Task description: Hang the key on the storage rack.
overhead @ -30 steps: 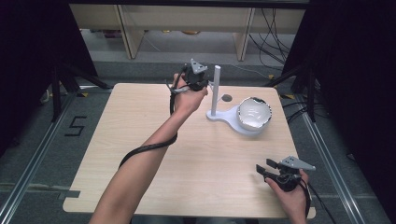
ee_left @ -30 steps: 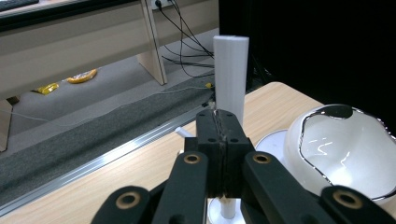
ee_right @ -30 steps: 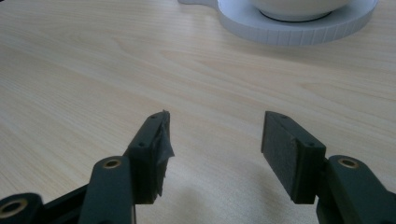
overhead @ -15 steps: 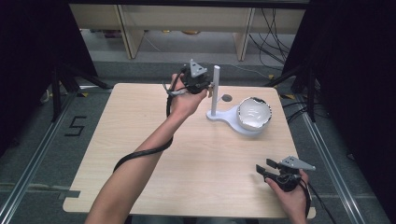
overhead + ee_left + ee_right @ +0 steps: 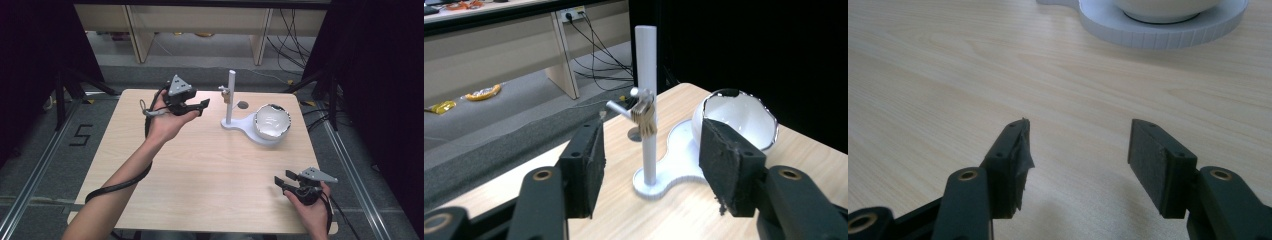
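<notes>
Pulling back from the stand, the left gripper (image 5: 200, 106) now hangs in the air to the left of the white post (image 5: 231, 96), where a second ago it was right up against it. Its jaws have just been opening and now stand wide with nothing between them; in the left gripper view the post sits in the gap far beyond the pads, untouched. On that post, the bunch of keys (image 5: 644, 116) hangs from a small peg (image 5: 636, 92) about halfway up, clear of both pads and left on the stand. Same keys from above: a small tan shape (image 5: 226, 97) on the left side of the post.

Moving outward, the post rises from a flat white base (image 5: 241, 125) on the far right part of the wooden table (image 5: 200, 170), and a white bowl (image 5: 272, 120) sits on the wider end of that base, just right of the post, in the same spot as before.

Down at the near right corner, the right gripper (image 5: 284, 179) has kept its place, jaws parted wide and empty over bare wood, the base's ribbed edge (image 5: 1158, 31) well ahead of it.

As for writing: a "5" (image 5: 82, 135) is marked on the floor left of the table.
</notes>
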